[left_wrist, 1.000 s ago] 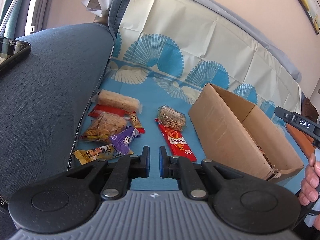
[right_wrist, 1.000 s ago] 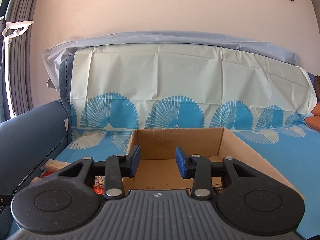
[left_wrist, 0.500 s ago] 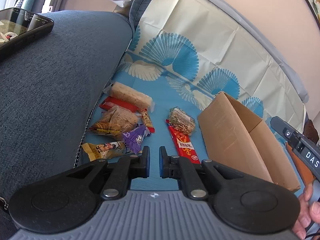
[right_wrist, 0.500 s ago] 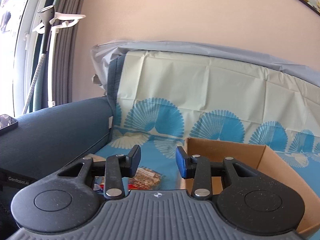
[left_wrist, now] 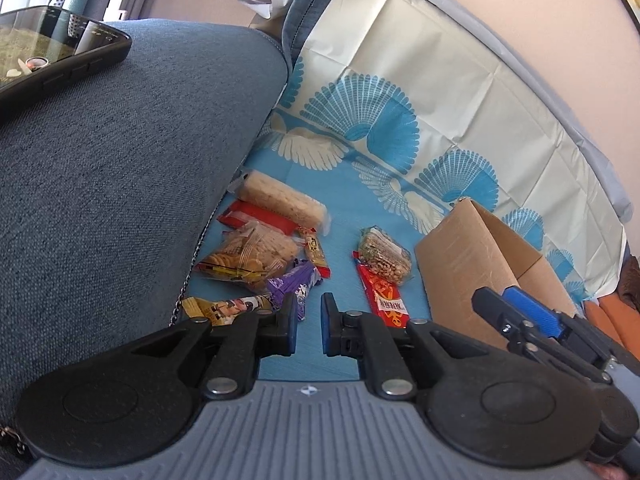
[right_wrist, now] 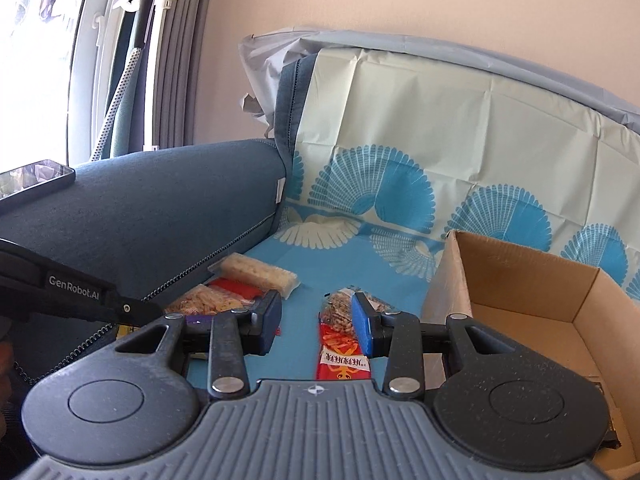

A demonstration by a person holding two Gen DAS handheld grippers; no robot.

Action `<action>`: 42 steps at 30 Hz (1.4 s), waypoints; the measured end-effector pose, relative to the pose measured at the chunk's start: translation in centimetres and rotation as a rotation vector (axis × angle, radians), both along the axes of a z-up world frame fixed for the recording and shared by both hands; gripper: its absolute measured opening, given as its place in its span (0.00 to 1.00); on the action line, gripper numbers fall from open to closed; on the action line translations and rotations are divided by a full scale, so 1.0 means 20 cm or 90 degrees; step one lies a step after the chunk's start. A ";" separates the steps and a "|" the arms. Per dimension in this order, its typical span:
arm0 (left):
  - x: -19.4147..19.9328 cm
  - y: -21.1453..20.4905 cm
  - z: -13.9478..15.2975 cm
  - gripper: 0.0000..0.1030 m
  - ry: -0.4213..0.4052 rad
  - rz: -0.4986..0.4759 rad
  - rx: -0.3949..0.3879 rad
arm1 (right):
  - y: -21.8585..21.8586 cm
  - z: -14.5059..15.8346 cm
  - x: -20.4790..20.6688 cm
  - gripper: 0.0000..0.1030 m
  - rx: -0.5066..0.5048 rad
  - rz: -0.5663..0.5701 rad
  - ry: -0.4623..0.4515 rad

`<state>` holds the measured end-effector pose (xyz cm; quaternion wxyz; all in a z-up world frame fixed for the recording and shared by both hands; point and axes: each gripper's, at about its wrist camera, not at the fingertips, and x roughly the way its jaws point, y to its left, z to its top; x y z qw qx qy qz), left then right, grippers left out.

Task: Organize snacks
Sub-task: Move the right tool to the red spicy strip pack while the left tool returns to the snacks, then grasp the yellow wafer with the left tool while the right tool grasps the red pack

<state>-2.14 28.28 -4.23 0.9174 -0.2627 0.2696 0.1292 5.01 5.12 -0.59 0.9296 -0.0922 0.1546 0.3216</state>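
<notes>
Both tongs hang over the blue cloth of the sofa, pointing a little downward. Left tongs have their jaws nearly together, only a narrow gap between the blue pads, and nothing is in that gap. Right tongs have the jaws partly open and empty; in the left view they come in from the right, near the box.

Compared with one second ago, the right tongs have swung to the left: before they looked straight into the box, now they look at the snacks. The left tongs have rolled a little and show more of the phone on the armrest.

The snacks lie in a group at the left, beside the armrest: a pale rice bar farthest, a red packet partly under it, a clear bag of cookies, a purple wrapper and a yellow wrapper nearest. To the right, apart from them, a bag of peanuts lies on the far end of a long red bar. Farther right stands the open cardboard box.
</notes>
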 end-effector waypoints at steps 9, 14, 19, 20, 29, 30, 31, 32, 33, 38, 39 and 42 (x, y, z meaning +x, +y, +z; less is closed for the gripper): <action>0.11 -0.01 -0.02 0.41 0.043 0.016 0.054 | 0.19 -0.19 0.18 0.51 -0.056 -0.049 0.074; 0.17 -0.03 -0.05 0.43 0.083 0.027 0.087 | 0.26 -0.29 0.36 0.65 -0.077 -0.083 0.111; 0.24 -0.03 -0.09 0.52 0.116 0.026 0.111 | 0.29 -0.38 0.52 0.73 -0.089 -0.106 0.148; 0.26 -0.02 -0.10 0.52 0.124 0.023 0.112 | 0.29 -0.41 0.55 0.73 -0.095 -0.110 0.158; 0.37 0.01 -0.20 0.67 0.206 -0.022 0.072 | 0.27 -0.47 0.62 0.57 -0.084 -0.090 0.251; 0.38 0.02 -0.21 0.67 0.215 -0.026 0.065 | 0.27 -0.47 0.60 0.52 -0.085 -0.082 0.244; 0.38 0.02 -0.22 0.66 0.223 -0.034 0.053 | 0.27 -0.46 0.59 0.50 -0.089 -0.078 0.239; 0.39 0.03 -0.23 0.62 0.231 -0.041 0.039 | 0.26 -0.46 0.58 0.49 -0.088 -0.072 0.239; 0.39 0.04 -0.24 0.60 0.234 -0.039 0.034 | 0.26 -0.45 0.57 0.47 -0.085 -0.064 0.241; 0.36 0.02 -0.23 0.17 0.235 -0.027 0.045 | 0.22 -0.40 0.51 0.42 -0.088 -0.034 0.247; 0.35 0.01 -0.22 0.16 0.230 -0.027 0.050 | 0.21 -0.38 0.49 0.42 -0.088 -0.032 0.253; 0.32 -0.01 -0.20 0.13 0.213 -0.034 0.051 | 0.17 -0.34 0.44 0.40 -0.092 -0.023 0.264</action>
